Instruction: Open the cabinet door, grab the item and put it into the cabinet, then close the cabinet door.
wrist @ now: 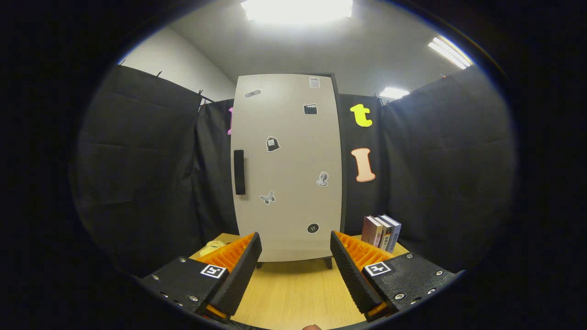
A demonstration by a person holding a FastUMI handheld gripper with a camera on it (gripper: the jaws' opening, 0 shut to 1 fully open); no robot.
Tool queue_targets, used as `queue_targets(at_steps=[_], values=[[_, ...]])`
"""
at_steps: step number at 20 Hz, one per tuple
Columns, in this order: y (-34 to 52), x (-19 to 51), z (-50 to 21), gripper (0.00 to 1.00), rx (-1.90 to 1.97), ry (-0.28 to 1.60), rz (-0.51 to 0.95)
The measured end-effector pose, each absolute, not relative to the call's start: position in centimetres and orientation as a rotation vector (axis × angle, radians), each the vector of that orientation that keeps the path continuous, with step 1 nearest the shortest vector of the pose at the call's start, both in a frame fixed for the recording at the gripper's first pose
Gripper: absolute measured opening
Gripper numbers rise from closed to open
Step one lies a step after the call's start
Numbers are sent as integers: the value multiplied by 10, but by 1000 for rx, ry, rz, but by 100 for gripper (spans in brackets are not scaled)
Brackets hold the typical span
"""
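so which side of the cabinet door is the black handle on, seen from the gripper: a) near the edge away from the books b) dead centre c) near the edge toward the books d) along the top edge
a: the black handle sits by the cabinet door edge opposite the books; the gripper is open, its fingers apart short of the door.

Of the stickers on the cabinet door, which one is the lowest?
The round black button sticker, near the door's bottom, just beyond the open tongs. The butterfly and bust stickers sit higher.
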State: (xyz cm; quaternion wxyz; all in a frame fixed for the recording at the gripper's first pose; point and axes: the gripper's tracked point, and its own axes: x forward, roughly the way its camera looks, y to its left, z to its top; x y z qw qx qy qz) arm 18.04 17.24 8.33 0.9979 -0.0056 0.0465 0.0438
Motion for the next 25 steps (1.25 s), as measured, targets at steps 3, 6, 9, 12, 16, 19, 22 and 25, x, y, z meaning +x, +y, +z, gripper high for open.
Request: queue_targets(at_steps=[3, 6, 9, 12, 16, 19, 22, 25], values=[[172, 175, 77, 94, -4, 103, 90], [173, 169, 72, 94, -2, 114, 98], [170, 166, 73, 94, -4, 112, 97], [166, 163, 75, 94, 2, 103, 90], [162, 161, 75, 94, -3, 99, 90], [164, 165, 74, 94, -2, 104, 94], [165, 162, 75, 94, -7, 99, 97], [169, 162, 73, 94, -20, 101, 105]])
